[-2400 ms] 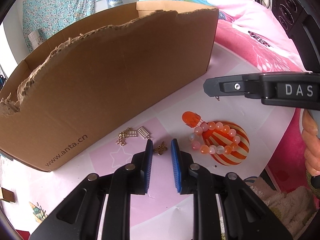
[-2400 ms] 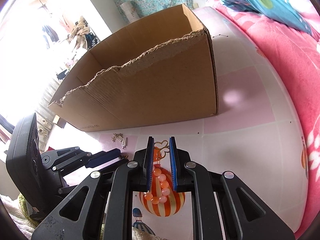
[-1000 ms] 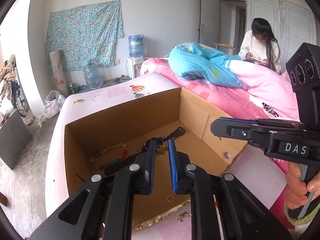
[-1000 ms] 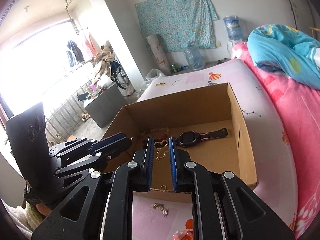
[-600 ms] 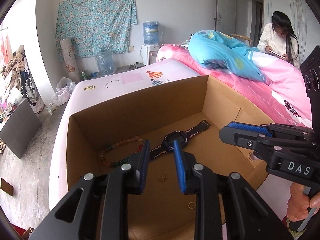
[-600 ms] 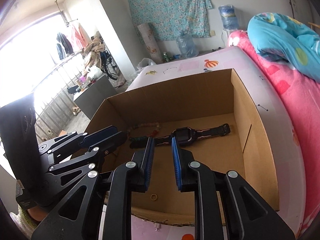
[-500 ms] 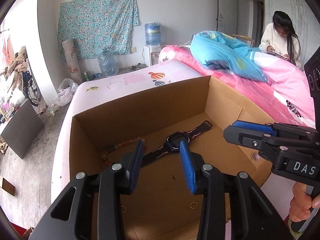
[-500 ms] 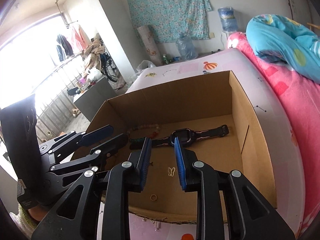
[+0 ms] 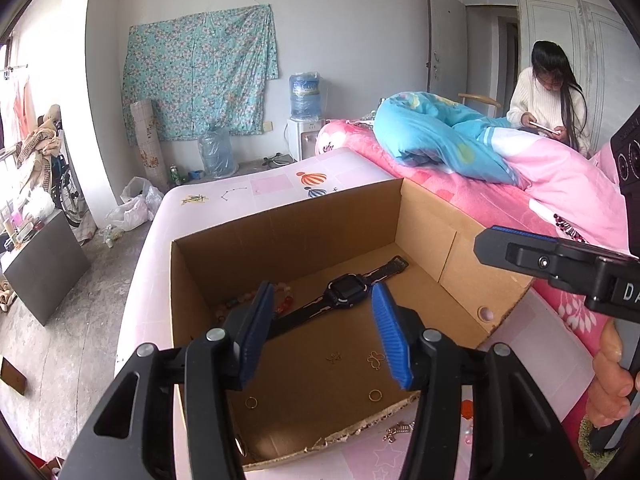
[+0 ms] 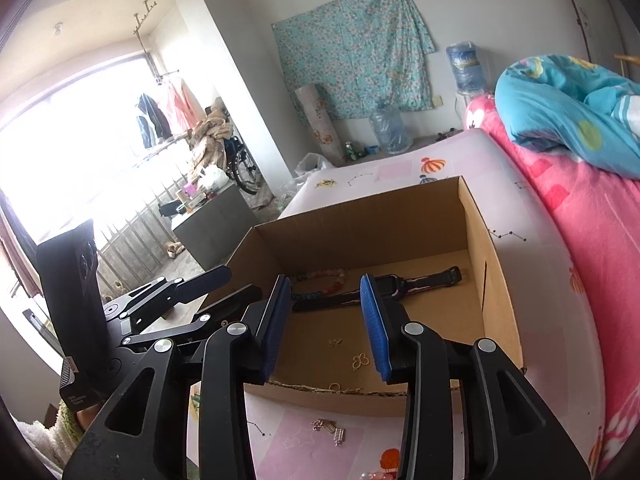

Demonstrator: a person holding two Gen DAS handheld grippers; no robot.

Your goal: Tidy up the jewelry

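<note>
An open cardboard box [image 9: 288, 216] [image 10: 360, 204] stands on the pink mat. On its floor lie a dark watch [image 9: 344, 292] [image 10: 394, 284], a bead bracelet [image 9: 282, 300] [image 10: 320, 276], a gold butterfly charm [image 9: 376, 360] [image 10: 360, 360], a smaller gold charm [image 9: 333, 357] [image 10: 334, 343] and two small rings [image 9: 375, 395]. My left gripper [image 9: 322, 292] [image 10: 224, 284] hovers over the box's near edge. Its jaws are opening with nothing between them. My right gripper [image 10: 324, 284] [image 9: 504, 246] hangs beside it, jaws also opening and empty.
Loose gold charms [image 10: 330, 428] [image 9: 400, 428] and an orange bead bracelet [image 10: 376, 474] lie on the mat in front of the box. Pink bedding and a blue quilt [image 9: 440, 140] rise on the right. A person [image 9: 548, 92] sits at the far right.
A second ago each gripper was shut on a gold charm above the box. Both jaws have spread, and the two charms now lie on the box floor.
</note>
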